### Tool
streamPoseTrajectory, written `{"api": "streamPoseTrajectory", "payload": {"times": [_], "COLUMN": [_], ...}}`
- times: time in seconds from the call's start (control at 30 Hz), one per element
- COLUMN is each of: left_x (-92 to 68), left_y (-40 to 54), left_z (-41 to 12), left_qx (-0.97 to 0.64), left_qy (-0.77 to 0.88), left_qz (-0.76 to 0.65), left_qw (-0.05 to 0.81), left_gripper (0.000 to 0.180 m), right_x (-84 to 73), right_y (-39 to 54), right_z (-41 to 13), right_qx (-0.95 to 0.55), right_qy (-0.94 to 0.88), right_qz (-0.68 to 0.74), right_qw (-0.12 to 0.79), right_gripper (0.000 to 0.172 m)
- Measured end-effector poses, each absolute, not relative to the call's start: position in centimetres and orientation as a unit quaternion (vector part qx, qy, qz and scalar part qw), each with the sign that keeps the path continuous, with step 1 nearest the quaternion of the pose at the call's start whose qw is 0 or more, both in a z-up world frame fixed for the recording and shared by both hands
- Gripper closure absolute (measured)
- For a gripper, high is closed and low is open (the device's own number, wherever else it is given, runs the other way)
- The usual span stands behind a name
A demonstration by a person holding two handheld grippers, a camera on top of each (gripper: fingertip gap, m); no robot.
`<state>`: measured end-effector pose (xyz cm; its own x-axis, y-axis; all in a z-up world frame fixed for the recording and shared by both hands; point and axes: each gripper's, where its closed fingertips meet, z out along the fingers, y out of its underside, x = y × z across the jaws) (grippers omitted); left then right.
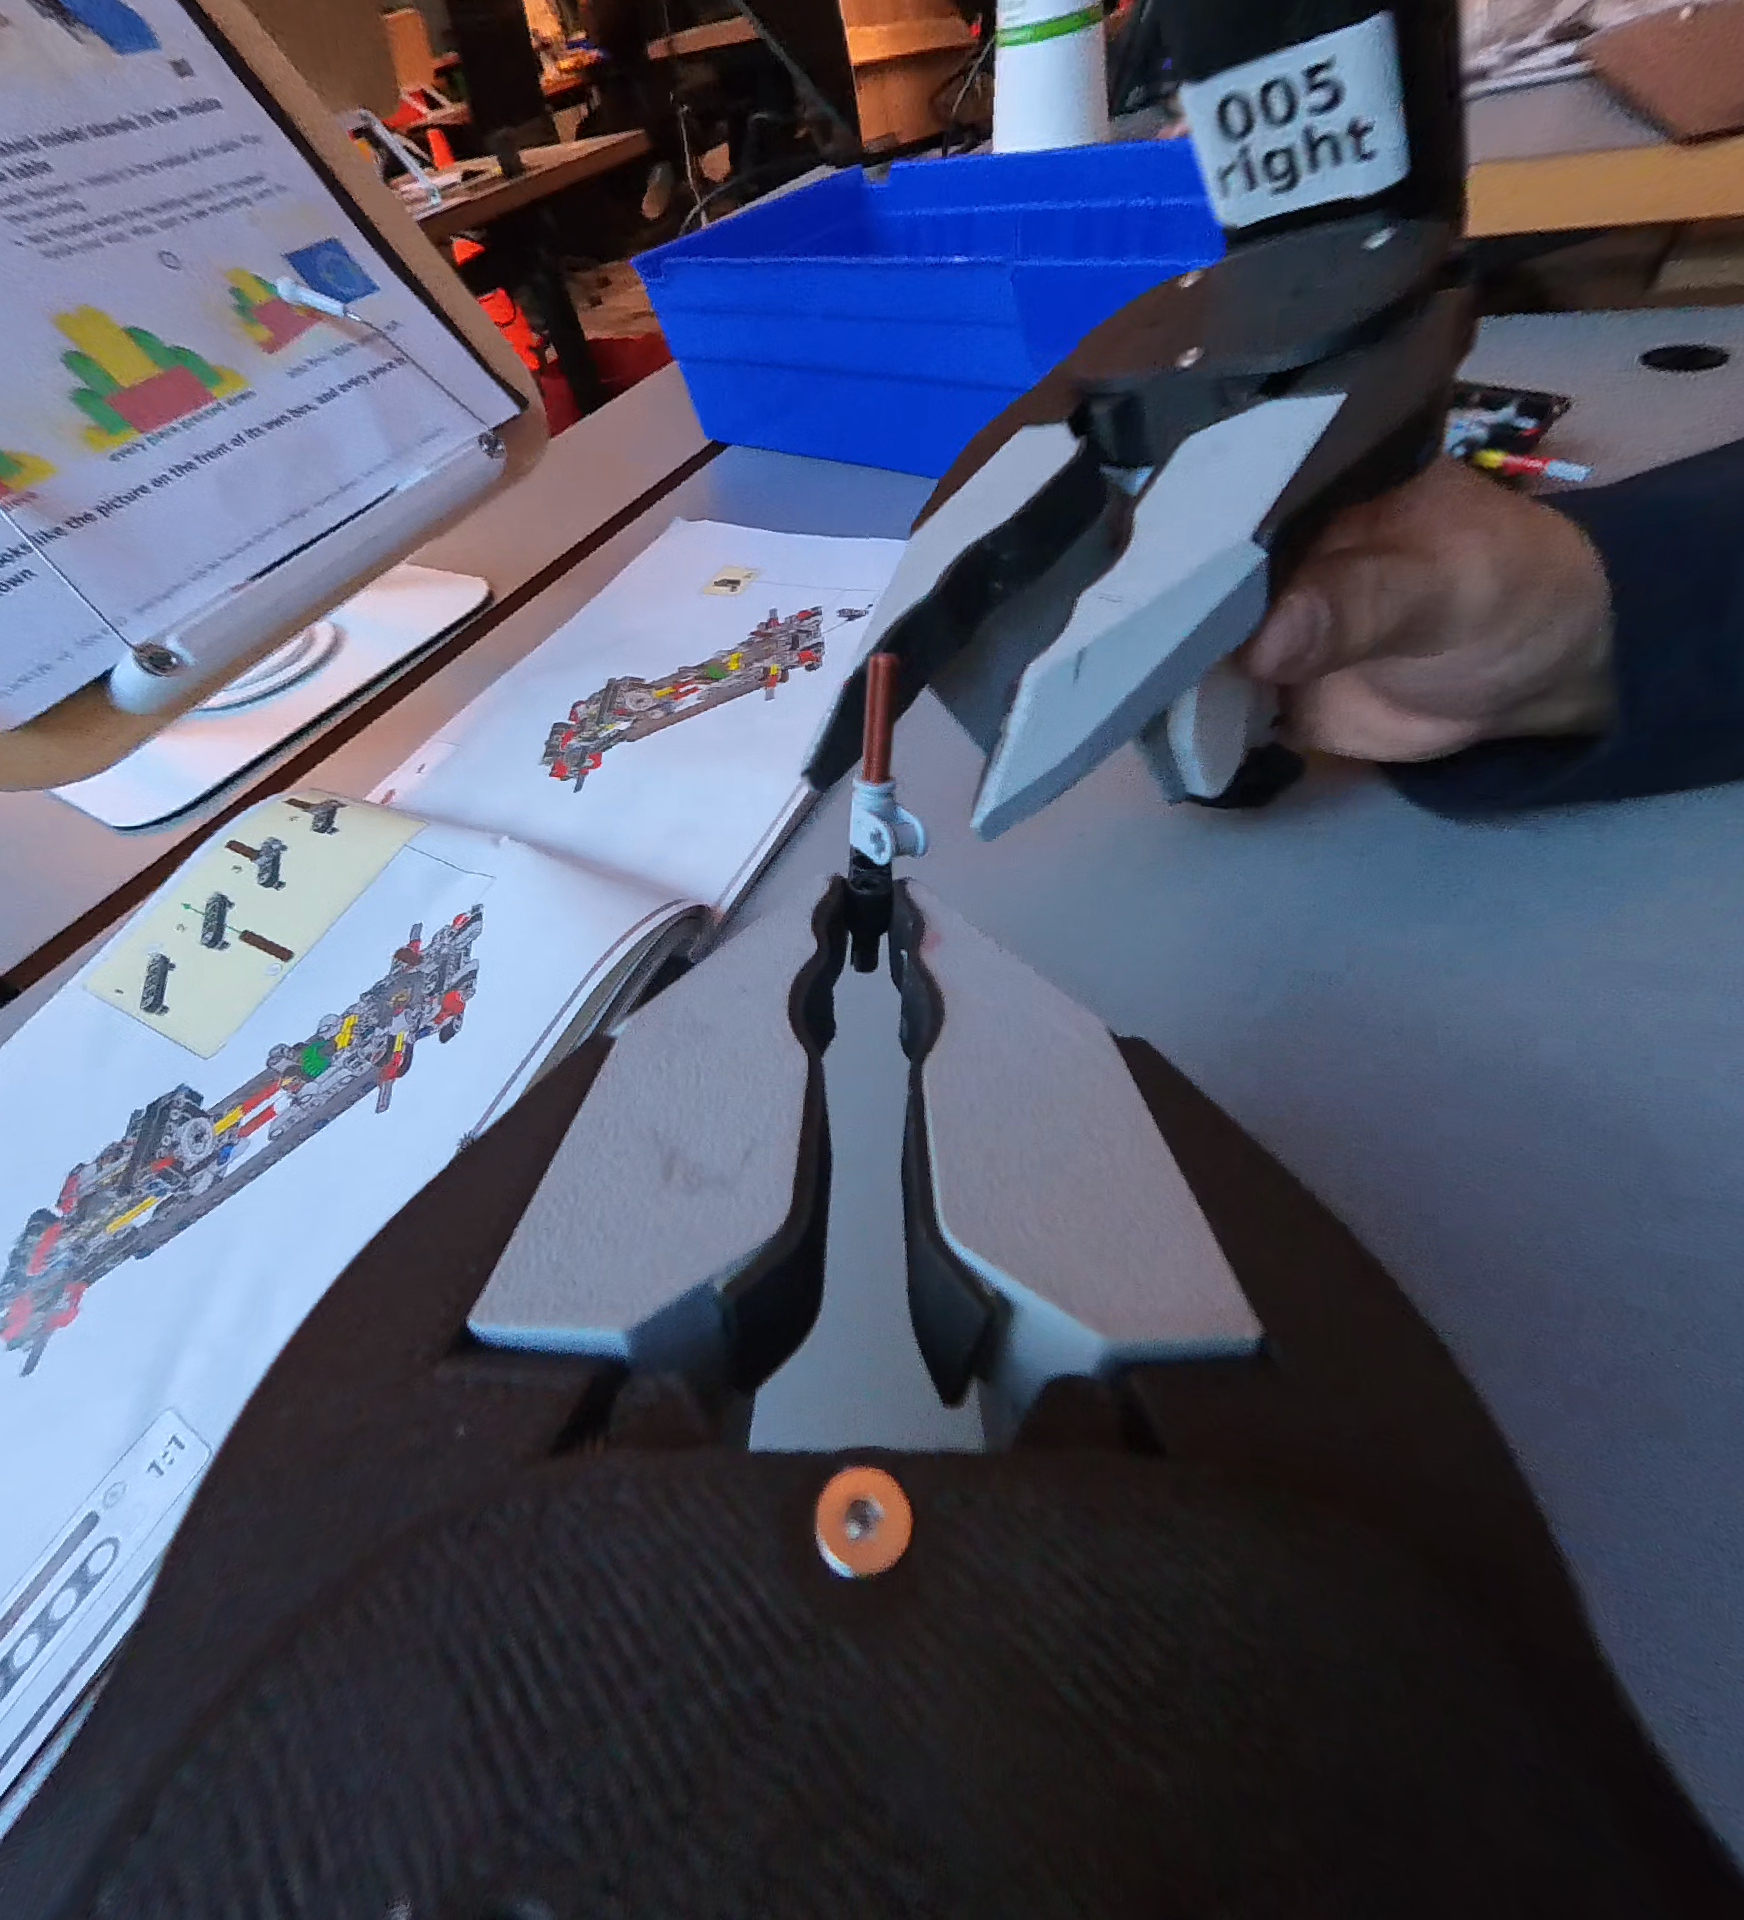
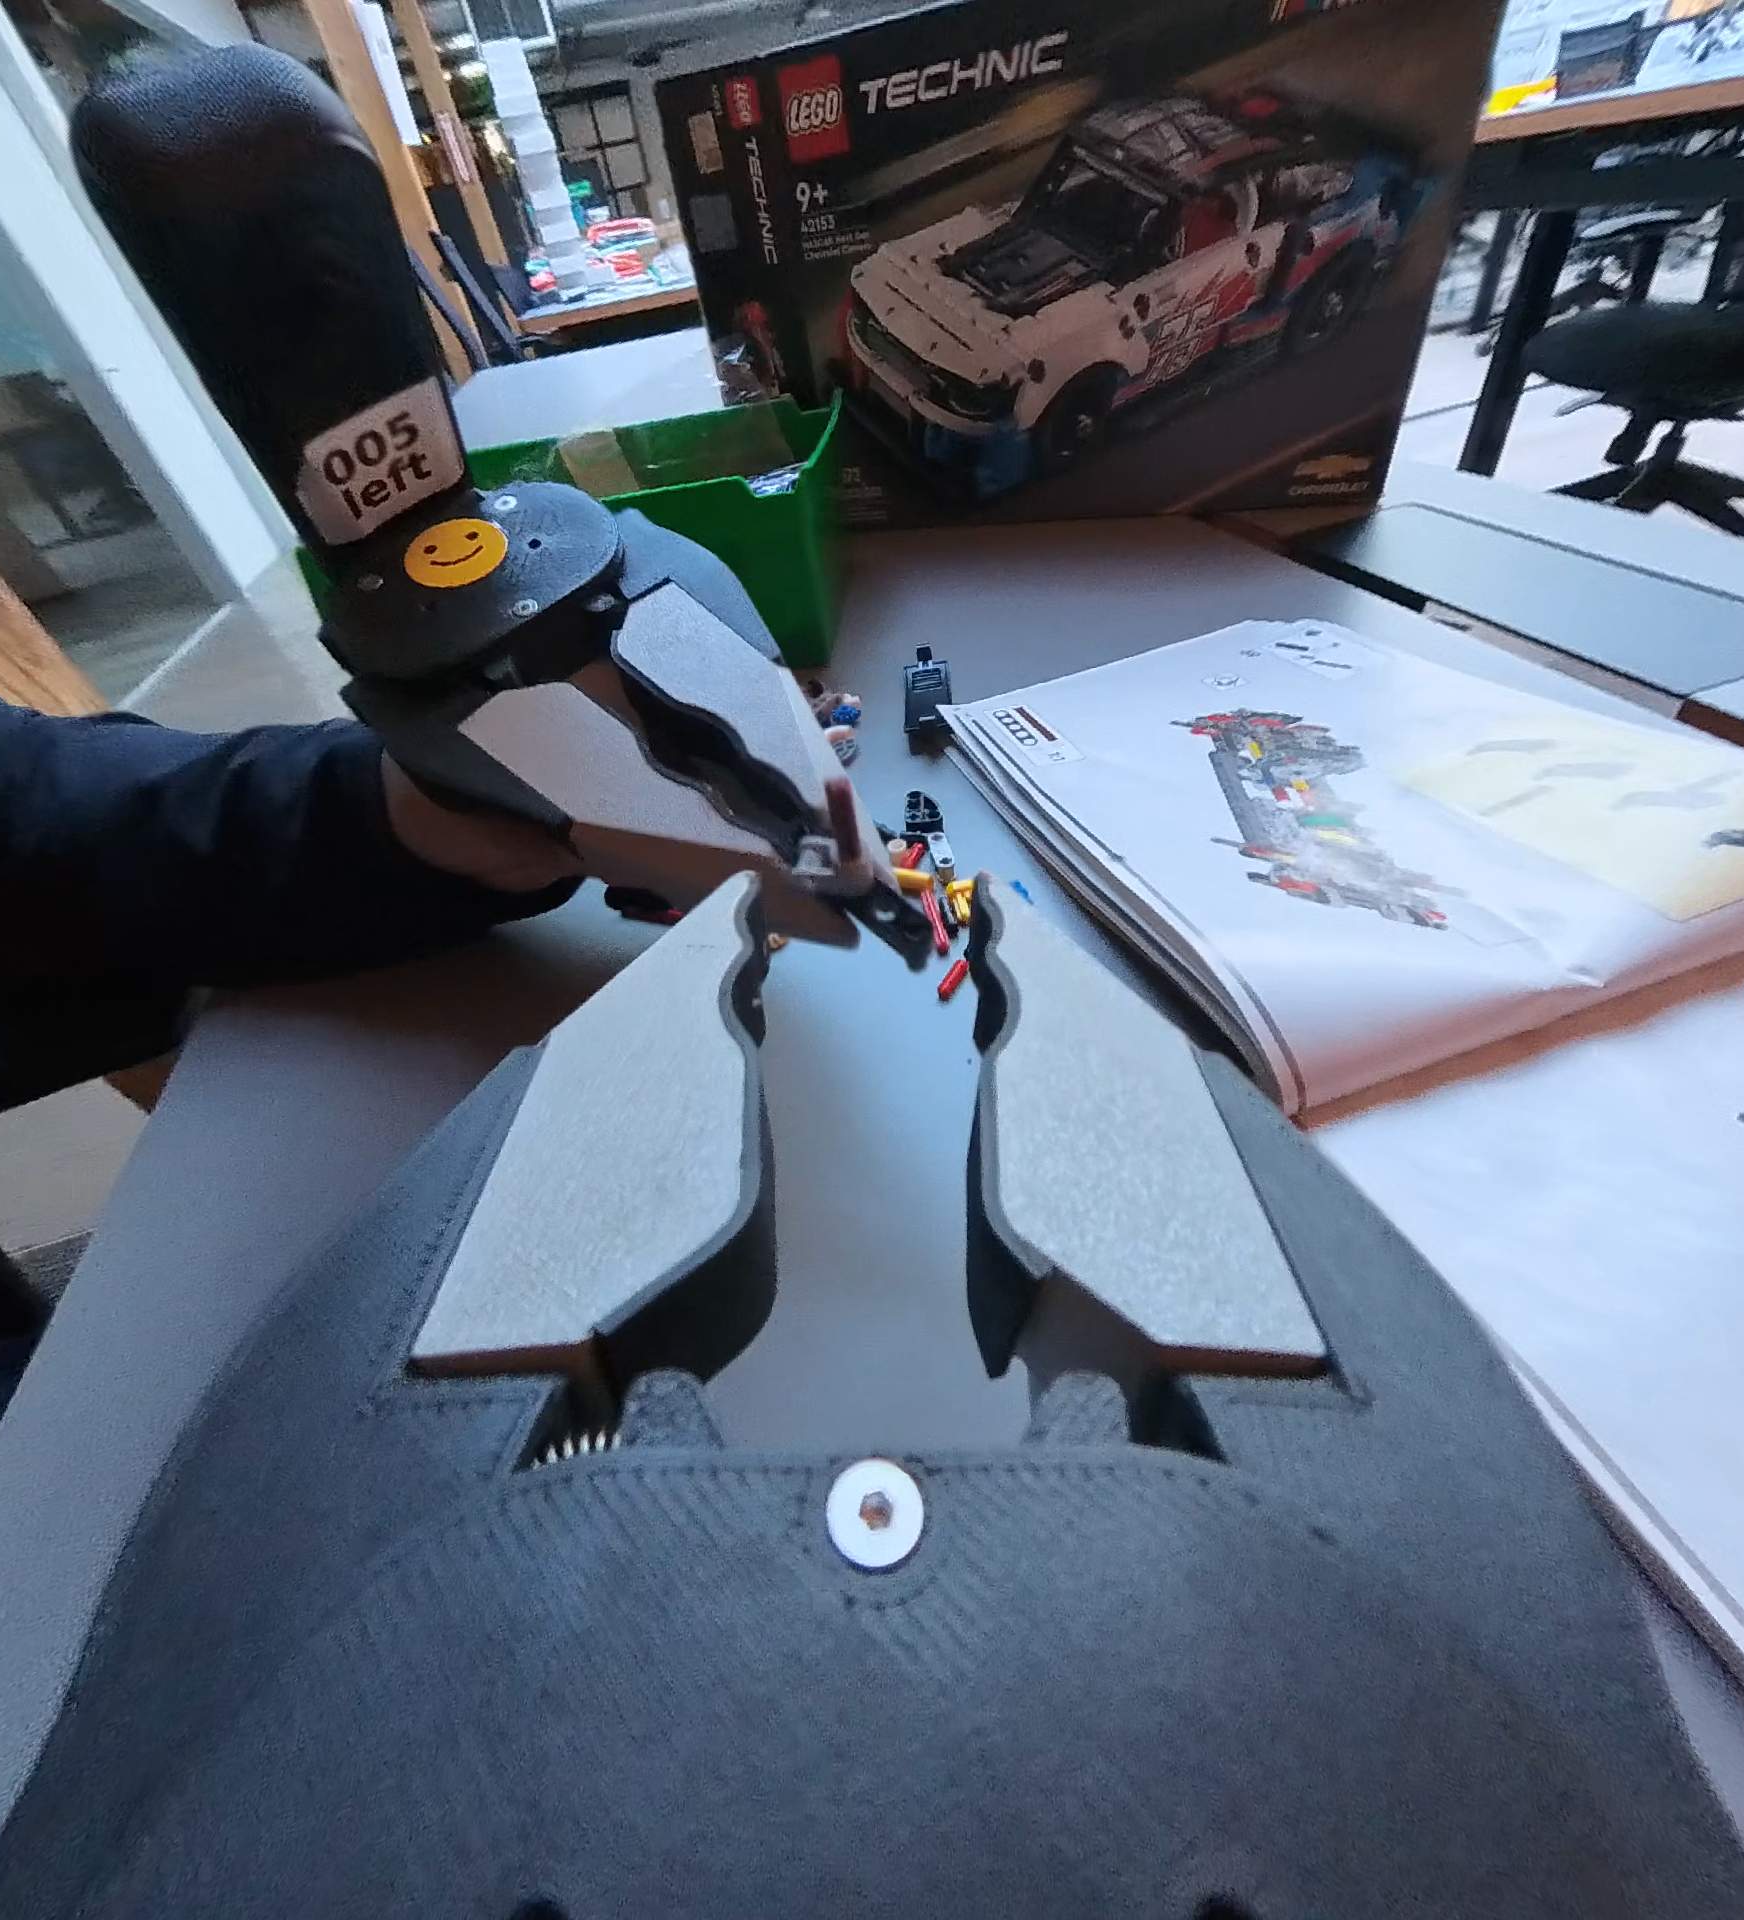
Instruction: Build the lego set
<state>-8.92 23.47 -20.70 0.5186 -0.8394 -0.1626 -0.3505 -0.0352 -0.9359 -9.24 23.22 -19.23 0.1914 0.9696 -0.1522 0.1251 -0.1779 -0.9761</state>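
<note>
- Small brick assembly (image 1: pixel 873 831) (brown axle, grey connector, black pin) pinched upright above the worktop (image 1: pixel 1367 1091) by left gripper (image 1: pixel 863 914) fingers
- Right gripper (image 2: pixel 868 935) fingers spread, empty, just beside
- Steadiness looks key

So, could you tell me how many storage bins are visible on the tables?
2. A blue bin stands beyond the open instruction booklet in the left wrist view; a green bin sits beside the boxed car set in the right. Others may be hidden.
</note>
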Motion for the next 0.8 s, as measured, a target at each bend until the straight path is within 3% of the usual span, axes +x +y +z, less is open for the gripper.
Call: {"api": "streamPoseTrajectory", "payload": {"times": [0.27,0.8], "left_x": [-8.0,-6.8], "left_y": [22.8,17.0], "left_z": [-21.2,-21.1], "left_qx": [-0.680,-0.611], "left_qy": [0.457,0.531], "left_qz": [-0.203,-0.412], "left_qw": [0.536,0.419], "left_gripper": [0.176,0.176], "right_x": [-9.9,-8.9], "right_y": [22.1,16.1], "right_z": [-19.1,-19.2], "right_qx": [-0.596,-0.447], "right_qy": [-0.476,-0.656], "right_qz": [0.439,0.437], "right_qw": [0.475,0.423], "right_gripper": [0.160,0.161]}}
